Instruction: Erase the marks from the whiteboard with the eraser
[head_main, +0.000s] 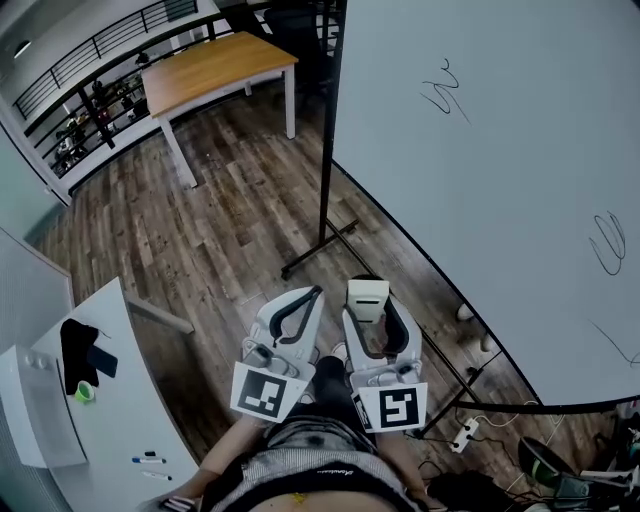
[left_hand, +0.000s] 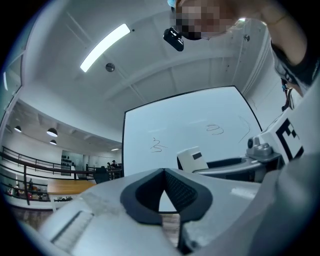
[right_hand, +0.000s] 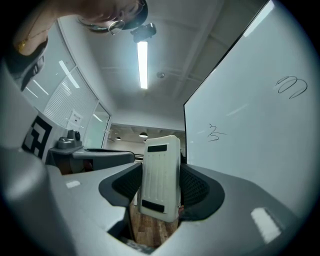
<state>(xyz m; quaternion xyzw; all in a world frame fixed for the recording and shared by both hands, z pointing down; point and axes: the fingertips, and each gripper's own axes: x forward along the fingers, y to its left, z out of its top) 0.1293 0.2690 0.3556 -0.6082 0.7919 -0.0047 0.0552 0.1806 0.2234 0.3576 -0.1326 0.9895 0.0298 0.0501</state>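
Right gripper (right_hand: 159, 189) jaws clamped on eraser (right_hand: 160, 165); left gripper (left_hand: 164, 175) jaws together, empty. Whiteboard (head_main: 500, 180) marks (head_main: 446, 93) all unerased; wiping not begun.

Open floor (head_main: 230, 220) before whiteboard (head_main: 480, 180), stand legs (head_main: 318, 258) low, table (head_main: 215, 65) apparently well apart

No word or number can be read here; the whiteboard (head_main: 480, 200) carries only loose pen scribbles (head_main: 447, 95), none forming a clear letter. The cubes on the left gripper (head_main: 310, 294) and the right gripper (head_main: 378, 315) show black-and-white square code markers (head_main: 266, 392), not lettering; the eraser (right_hand: 160, 175) bears two dark patches whose print cannot be made out. A paper notice (right_hand: 76, 118) on the glass wall and a line of print on the person's shirt (head_main: 333, 470) are too small to read.
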